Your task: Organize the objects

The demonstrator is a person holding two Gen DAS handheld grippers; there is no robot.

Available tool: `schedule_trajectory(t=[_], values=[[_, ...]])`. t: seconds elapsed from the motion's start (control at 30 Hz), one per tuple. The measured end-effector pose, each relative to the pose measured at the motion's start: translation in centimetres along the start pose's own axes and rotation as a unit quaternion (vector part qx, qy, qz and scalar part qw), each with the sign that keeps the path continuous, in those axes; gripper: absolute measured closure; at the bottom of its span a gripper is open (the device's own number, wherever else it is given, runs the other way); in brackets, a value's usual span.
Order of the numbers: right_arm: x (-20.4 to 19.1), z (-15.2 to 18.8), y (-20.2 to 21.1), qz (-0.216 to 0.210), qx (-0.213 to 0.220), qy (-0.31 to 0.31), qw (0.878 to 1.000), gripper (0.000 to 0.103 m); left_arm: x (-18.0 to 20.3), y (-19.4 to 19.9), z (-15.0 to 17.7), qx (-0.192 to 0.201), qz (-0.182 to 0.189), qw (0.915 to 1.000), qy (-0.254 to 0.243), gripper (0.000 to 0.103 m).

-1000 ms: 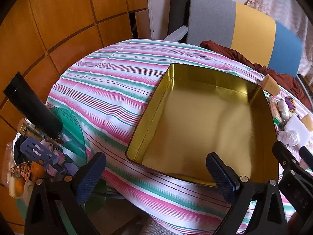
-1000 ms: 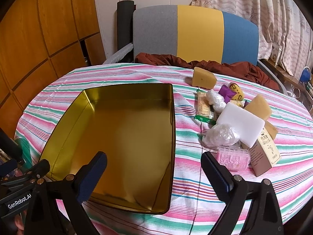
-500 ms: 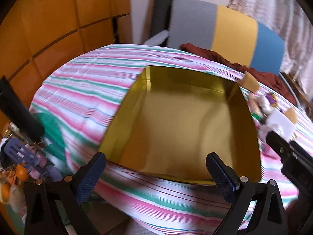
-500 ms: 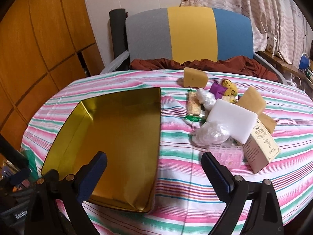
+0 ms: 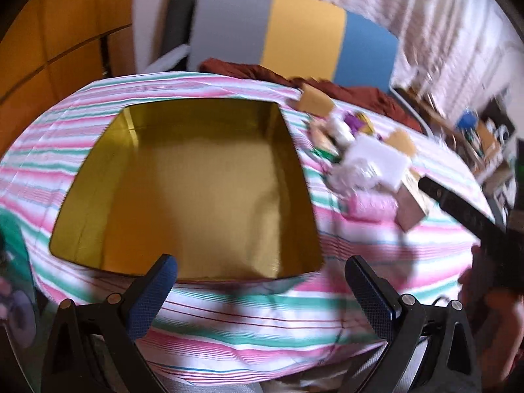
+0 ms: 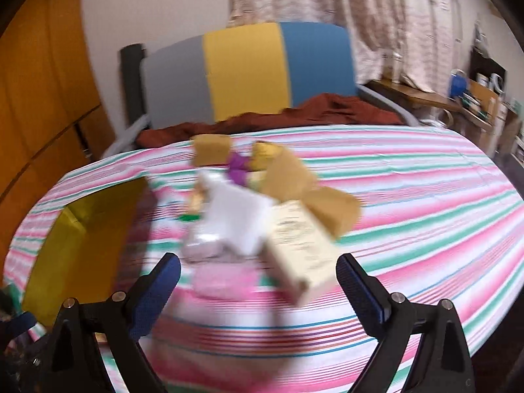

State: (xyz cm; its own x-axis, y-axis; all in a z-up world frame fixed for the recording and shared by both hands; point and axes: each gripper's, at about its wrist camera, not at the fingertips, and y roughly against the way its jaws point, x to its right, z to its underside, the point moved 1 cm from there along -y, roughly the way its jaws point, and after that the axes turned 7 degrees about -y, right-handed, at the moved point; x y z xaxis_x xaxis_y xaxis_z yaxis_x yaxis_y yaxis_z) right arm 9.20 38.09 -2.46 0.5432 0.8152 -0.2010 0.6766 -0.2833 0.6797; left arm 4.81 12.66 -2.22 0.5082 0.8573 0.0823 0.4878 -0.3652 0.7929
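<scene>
right tongs (image 6: pixel 258 273) spread, swinging from tin (image 6: pixel 82 239) toward pile beside it, box (image 6: pixel 299 249) nearest | left tongs (image 5: pixel 262 276) spread, holding before empty tin (image 5: pixel 190 193) | desk (image 6: pixel 409 196) | first pick coming

1. Tin tray (image 5: pixel 183 177) lies on the striped tablecloth (image 5: pixel 262 321).
2. Right of the tray: a cluster of small items, including a cardboard box (image 6: pixel 299 245).
3. Behind the tray: a chair (image 5: pixel 294 39).
</scene>
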Motion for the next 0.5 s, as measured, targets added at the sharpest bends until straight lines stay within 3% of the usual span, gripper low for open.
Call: schedule_trajectory(t=[0.1,0.4,0.5], values=[[2.5,-0.3,-1.1,0.006,-0.002,-0.002,1.0,0.011,2.0,-0.4,-0.1,-0.004,0.009,0.9996,-0.026,0.0],[4.7,0.2,-5.1,-0.052,-0.038,0.006,0.998,0.017,5.6,-2.1,-1.0,-0.014,0.028,0.9976,-0.062,0.0],[4.8,0.4,-6.3,-0.08,-0.055,-0.01,0.995,0.028,6.6,-2.6,-1.0,-0.017,0.037,0.9968,-0.069,0.0]])
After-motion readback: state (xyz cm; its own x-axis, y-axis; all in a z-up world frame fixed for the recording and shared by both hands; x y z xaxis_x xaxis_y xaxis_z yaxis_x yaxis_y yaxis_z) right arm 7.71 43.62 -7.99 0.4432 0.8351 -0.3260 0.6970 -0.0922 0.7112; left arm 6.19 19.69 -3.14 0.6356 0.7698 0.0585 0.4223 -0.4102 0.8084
